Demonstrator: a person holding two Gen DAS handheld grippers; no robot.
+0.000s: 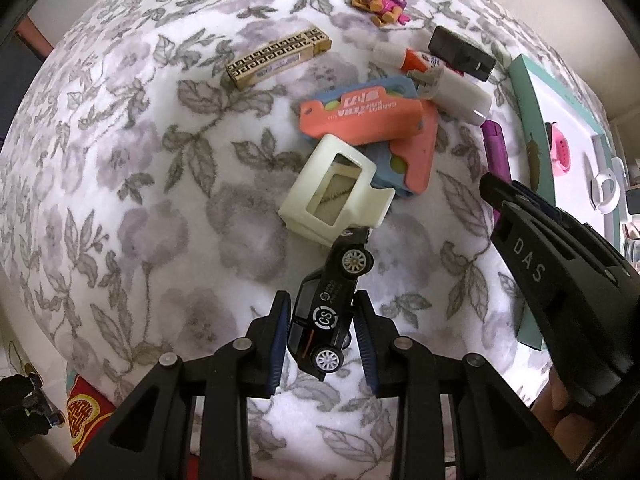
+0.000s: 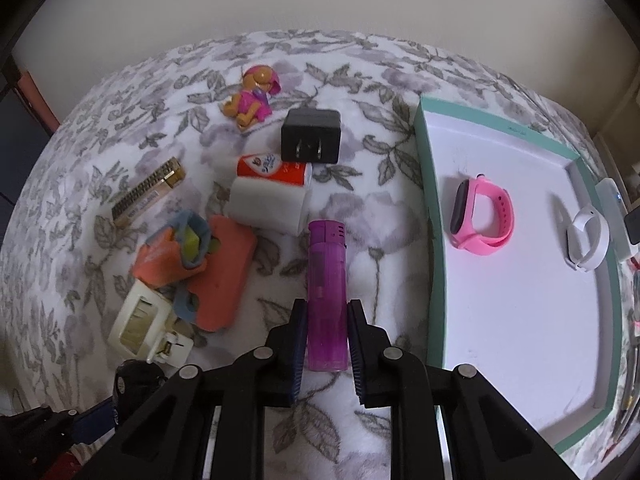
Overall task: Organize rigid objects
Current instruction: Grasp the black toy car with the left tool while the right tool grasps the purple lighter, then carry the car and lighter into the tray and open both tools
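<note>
My left gripper (image 1: 320, 320) is shut on a black toy car (image 1: 328, 308), tilted nose-up over the floral cloth. My right gripper (image 2: 326, 328) is shut on a purple lighter (image 2: 325, 292); that gripper shows in the left wrist view (image 1: 520, 216) at the right. A teal-rimmed tray (image 2: 436, 264) at the right holds a pink watch (image 2: 482, 216) and a white band (image 2: 588, 244). On the cloth lie a cream plastic frame (image 1: 336, 192), orange and blue foam pieces (image 1: 368, 120), a white glue bottle (image 1: 452, 88), a black charger (image 2: 310, 136), a patterned gold box (image 1: 276, 58) and a pup figure (image 2: 252, 96).
The floral cloth (image 1: 160, 200) covers the whole surface, and a plain wall stands behind it. A red item (image 1: 84, 416) lies at the lower left past the cloth's edge. Small devices (image 2: 632, 224) sit beyond the tray's right rim.
</note>
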